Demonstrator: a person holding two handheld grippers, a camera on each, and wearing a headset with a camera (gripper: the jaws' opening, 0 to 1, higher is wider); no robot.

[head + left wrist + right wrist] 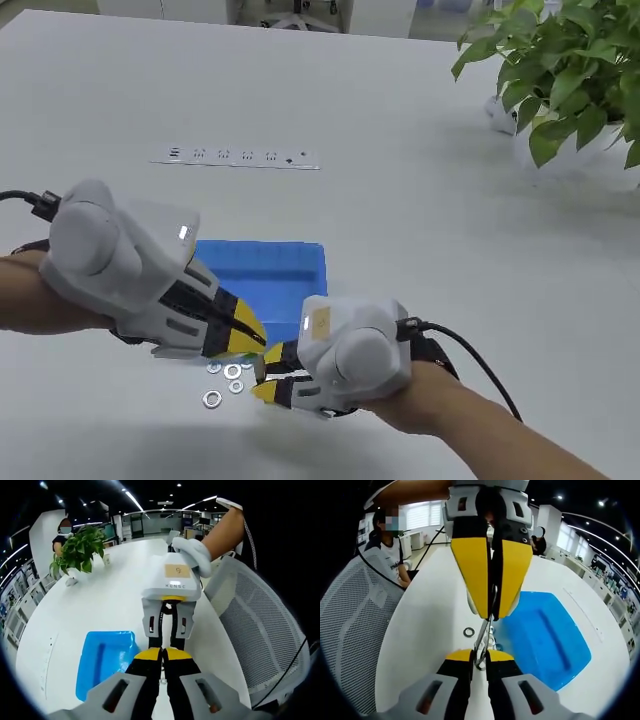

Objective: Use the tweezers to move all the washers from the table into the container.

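Note:
Several metal washers (232,372) lie on the white table (420,230) just in front of the blue container (265,272); one washer (468,631) sits left of the tweezers. The thin metal tweezers (484,632) run between the two grippers, which meet tip to tip over the washers. My left gripper (255,340) comes from the left, its yellow jaws (492,612) shut on the tweezers' far end. My right gripper (262,385) faces it and is shut on the near end (480,656). In the left gripper view my left gripper (162,652) is shut and the right gripper (167,640) points at it.
A white power strip (235,157) lies on the table beyond the container. A potted plant (565,70) stands at the far right. A mesh chair (250,625) stands at the table's near side, and a person (390,545) sits past it.

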